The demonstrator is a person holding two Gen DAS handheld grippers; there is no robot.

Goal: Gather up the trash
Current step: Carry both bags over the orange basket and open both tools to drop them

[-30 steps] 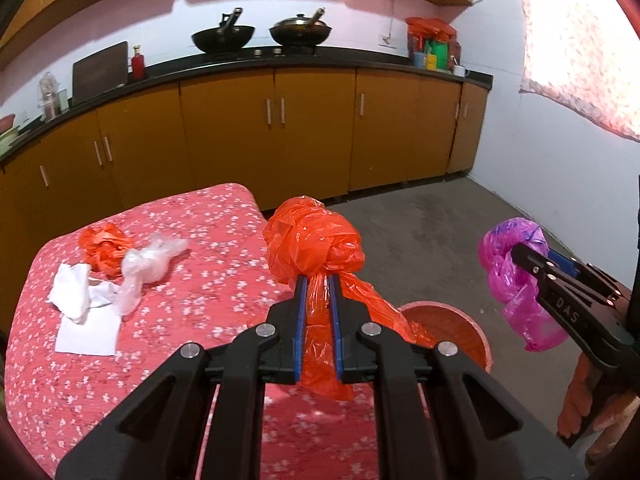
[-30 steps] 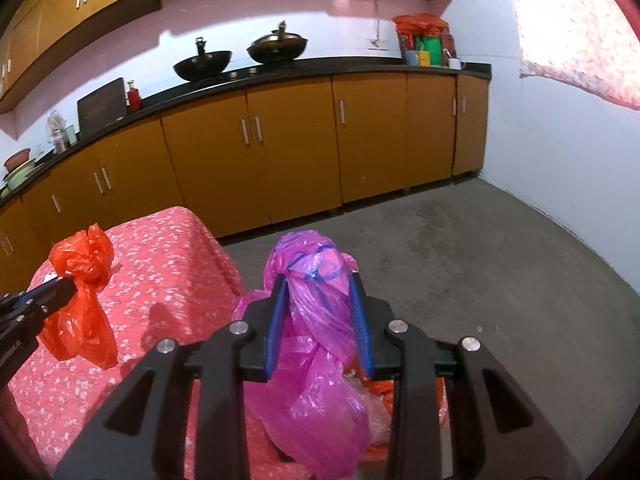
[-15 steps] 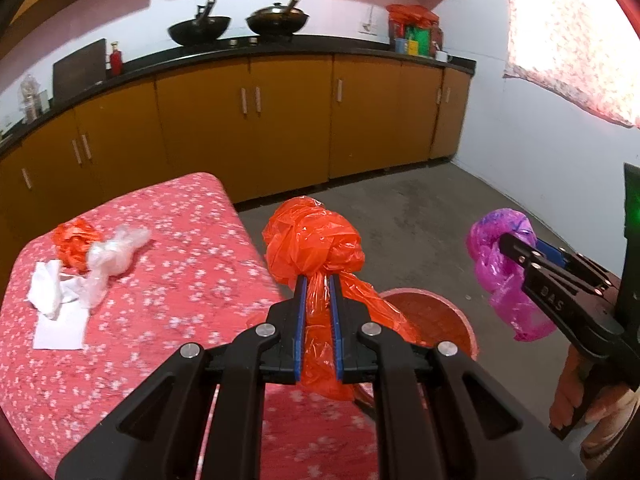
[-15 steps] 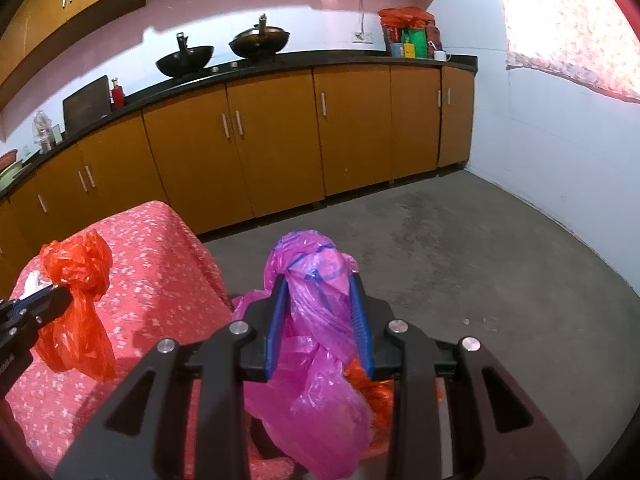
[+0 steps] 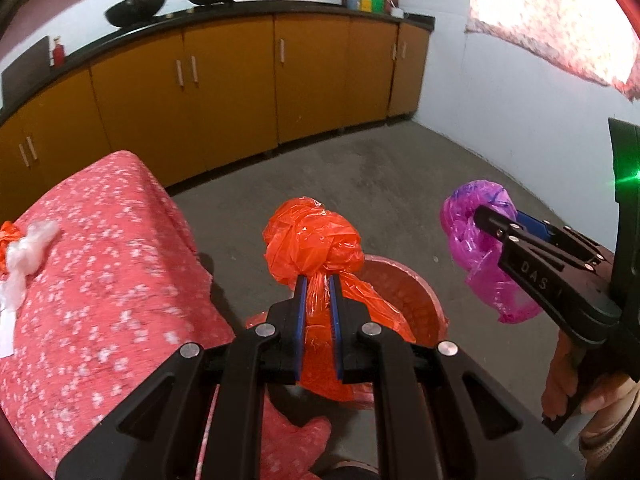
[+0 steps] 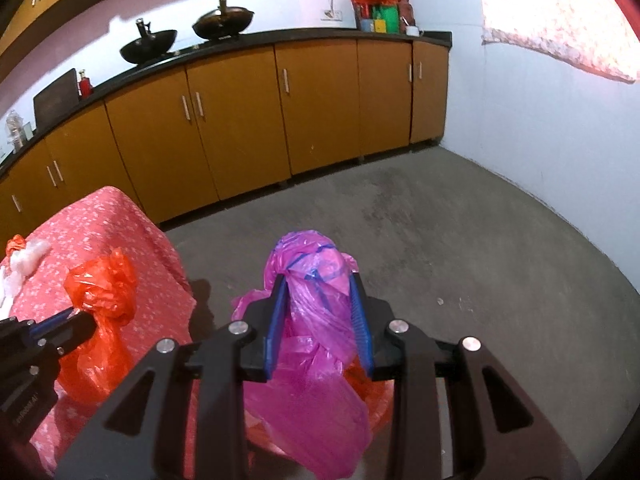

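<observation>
My left gripper [image 5: 318,284] is shut on a knotted orange plastic bag [image 5: 314,244] and holds it above the near rim of a red bin [image 5: 408,292] on the floor. My right gripper [image 6: 320,292] is shut on a crumpled pink plastic bag [image 6: 316,280] and holds it over the same bin [image 6: 376,396], mostly hidden beneath it. The pink bag [image 5: 476,232] also shows in the left wrist view, right of the bin. The orange bag [image 6: 104,288] shows at the left of the right wrist view.
A table with a red flowered cloth [image 5: 100,272] stands left of the bin. On it lie a clear plastic wad [image 5: 28,244], another orange scrap [image 5: 8,232] and white paper [image 5: 6,332]. Orange cabinets [image 5: 232,80] line the far wall. Grey floor [image 6: 460,240] lies beyond.
Both grippers have moved right, away from the table and toward the bin, each still holding its bag. The table trash has slid to the left edge of view.
</observation>
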